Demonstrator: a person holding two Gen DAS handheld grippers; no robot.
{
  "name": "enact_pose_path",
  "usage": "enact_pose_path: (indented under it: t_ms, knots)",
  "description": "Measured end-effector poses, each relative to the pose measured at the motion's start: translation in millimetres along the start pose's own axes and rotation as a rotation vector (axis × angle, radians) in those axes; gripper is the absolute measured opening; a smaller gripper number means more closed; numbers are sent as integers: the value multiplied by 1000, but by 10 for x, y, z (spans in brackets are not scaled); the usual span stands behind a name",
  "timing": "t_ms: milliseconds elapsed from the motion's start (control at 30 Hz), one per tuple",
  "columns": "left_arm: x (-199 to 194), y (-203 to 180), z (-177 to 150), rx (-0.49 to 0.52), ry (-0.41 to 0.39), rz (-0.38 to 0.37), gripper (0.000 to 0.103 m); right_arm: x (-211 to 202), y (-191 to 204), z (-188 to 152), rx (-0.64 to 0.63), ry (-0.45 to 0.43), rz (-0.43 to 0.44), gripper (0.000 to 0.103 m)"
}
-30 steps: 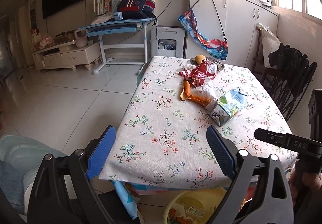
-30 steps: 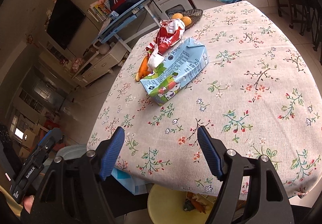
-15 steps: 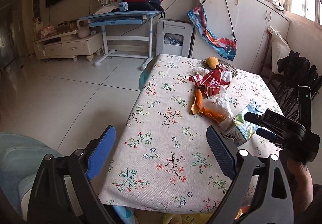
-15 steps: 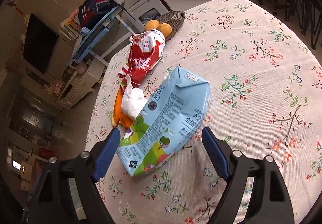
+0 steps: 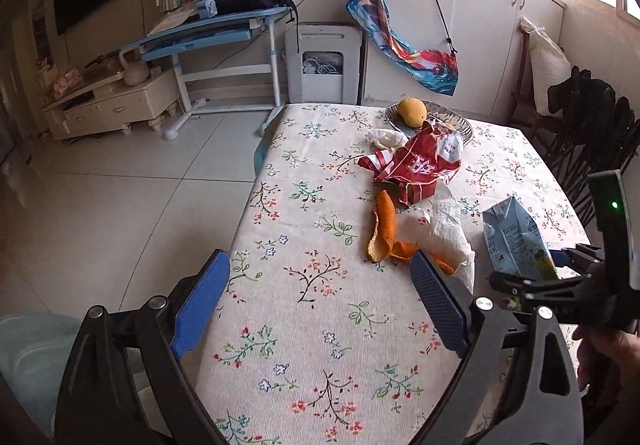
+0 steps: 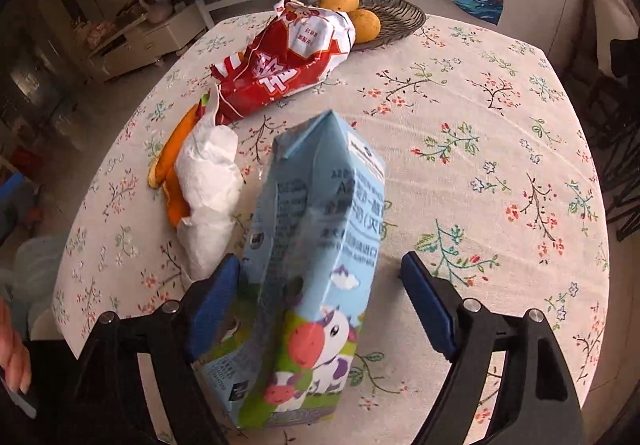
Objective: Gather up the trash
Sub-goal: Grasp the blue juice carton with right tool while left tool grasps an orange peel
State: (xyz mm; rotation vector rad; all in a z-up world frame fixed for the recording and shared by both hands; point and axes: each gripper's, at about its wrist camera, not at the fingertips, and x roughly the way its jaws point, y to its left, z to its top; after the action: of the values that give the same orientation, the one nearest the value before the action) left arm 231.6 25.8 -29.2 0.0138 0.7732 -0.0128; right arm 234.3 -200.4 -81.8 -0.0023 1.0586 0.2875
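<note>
**Right fingers straddle the milk carton; left fingers spread over bare cloth**

At the left of the tabletop (image 5: 320,325), draped in a floral cloth, the left gripper (image 5: 320,297) hangs with its blue fingers (image 5: 200,301) wide and only the cloth between them. Just beyond its right finger lies a curl of orange peel (image 5: 382,231), and a crumpled white tissue (image 5: 450,229) rests against the peel's right side. Further back sits a torn red snack bag (image 5: 416,165), with a second wad of tissue (image 5: 386,137) just behind it and a woven basket (image 6: 394,15) of yellow fruit (image 5: 411,112) at the far edge.

To the right of the tissue lies the light blue milk carton (image 6: 316,245), dented, its gabled top pointing toward the far edge. The right gripper (image 6: 320,305) has come down around its lower, cow-printed end. Its jaws have just been opening and stand wide with the carton between them: the left finger (image 6: 212,309) is right at the carton's side, whether touching I cannot tell, and the right finger (image 6: 428,309) stands clear of it, so the carton is not clamped.
</note>
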Motion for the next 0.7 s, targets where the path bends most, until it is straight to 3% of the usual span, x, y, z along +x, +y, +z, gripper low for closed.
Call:
enact_pose_path:
  t_ms: [233, 400, 700]
  knots:
    - [446, -246, 223, 77, 26, -4, 88, -178, -241, -201, 33, -29, 12, 80]
    - [793, -311, 279, 91, 89, -14, 86, -177, -313, -179, 63, -39, 45, 80]
    - [1258, -393, 273, 98, 197, -54, 65, -142, -301, -127, 78, -54, 71, 80]
